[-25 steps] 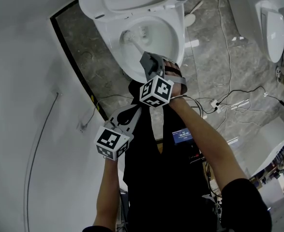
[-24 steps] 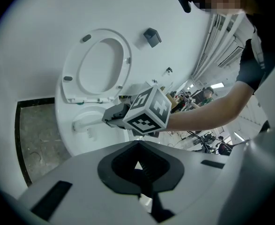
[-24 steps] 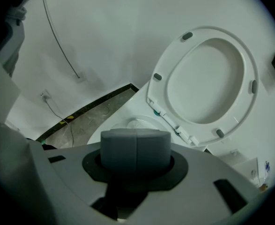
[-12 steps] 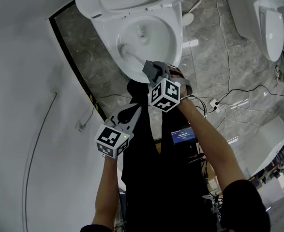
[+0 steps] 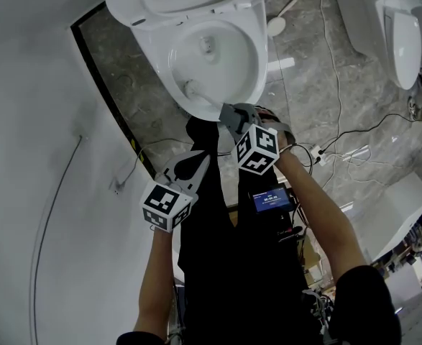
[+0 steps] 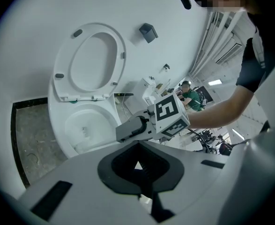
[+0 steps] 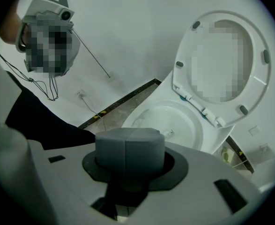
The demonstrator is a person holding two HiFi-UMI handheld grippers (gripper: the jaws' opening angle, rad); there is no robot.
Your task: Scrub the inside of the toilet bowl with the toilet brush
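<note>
The right gripper [image 5: 232, 115] is clamped on the grey handle of the toilet brush [image 5: 198, 94]. The brush's white shaft slants ahead of the jaws into the toilet bowl [image 5: 252, 45], with the bristle head at the inner wall nearest the left gripper [image 5: 193, 166]. The right forearm [image 5: 315, 207] is stretched forward. The left gripper hangs beside and behind the right one, jaws closed together on nothing, pointing toward the bowl.

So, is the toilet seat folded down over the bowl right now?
No, the toilet seat stands tipped up behind the bowl, which lies open.
</note>
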